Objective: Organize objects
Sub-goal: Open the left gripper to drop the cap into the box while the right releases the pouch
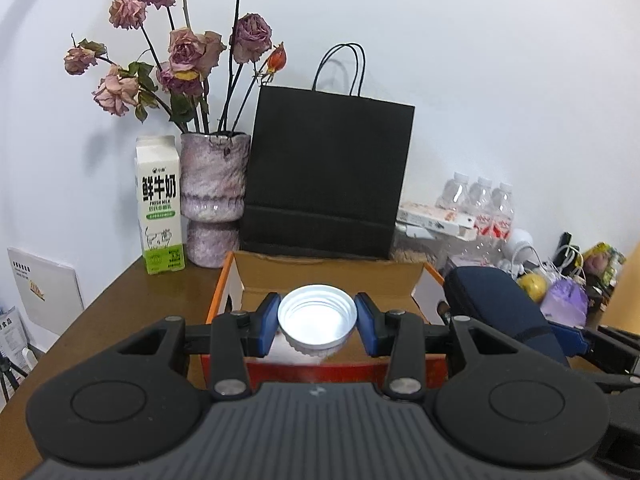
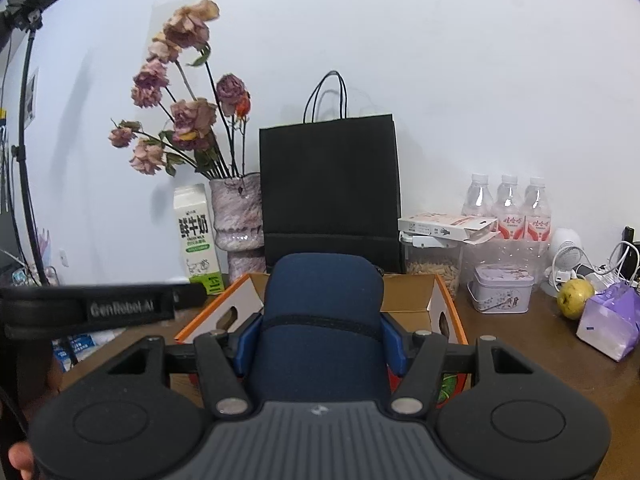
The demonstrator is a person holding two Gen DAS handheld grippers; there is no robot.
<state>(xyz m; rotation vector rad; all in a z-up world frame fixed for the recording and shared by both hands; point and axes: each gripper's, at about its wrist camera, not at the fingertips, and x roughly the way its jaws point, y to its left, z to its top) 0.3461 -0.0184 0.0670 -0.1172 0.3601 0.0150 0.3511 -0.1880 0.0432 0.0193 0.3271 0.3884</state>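
Note:
My left gripper (image 1: pixel 317 318) is shut on a white ribbed plastic container (image 1: pixel 317 322), open side up, held above the open orange cardboard box (image 1: pixel 256 276). My right gripper (image 2: pixel 320 338) is shut on a navy blue zip pouch (image 2: pixel 320 320), held upright over the same box (image 2: pixel 440 304). In the left wrist view the pouch (image 1: pixel 500 304) shows just right of the box. The inside of the box is mostly hidden by the held things.
Behind the box stand a black paper bag (image 1: pixel 328 176), a vase of dried roses (image 1: pixel 212 200) and a milk carton (image 1: pixel 160 204). To the right are water bottles (image 2: pixel 508 208), a lilac tin (image 2: pixel 502 288), a pear (image 2: pixel 574 298) and a purple packet (image 2: pixel 610 326).

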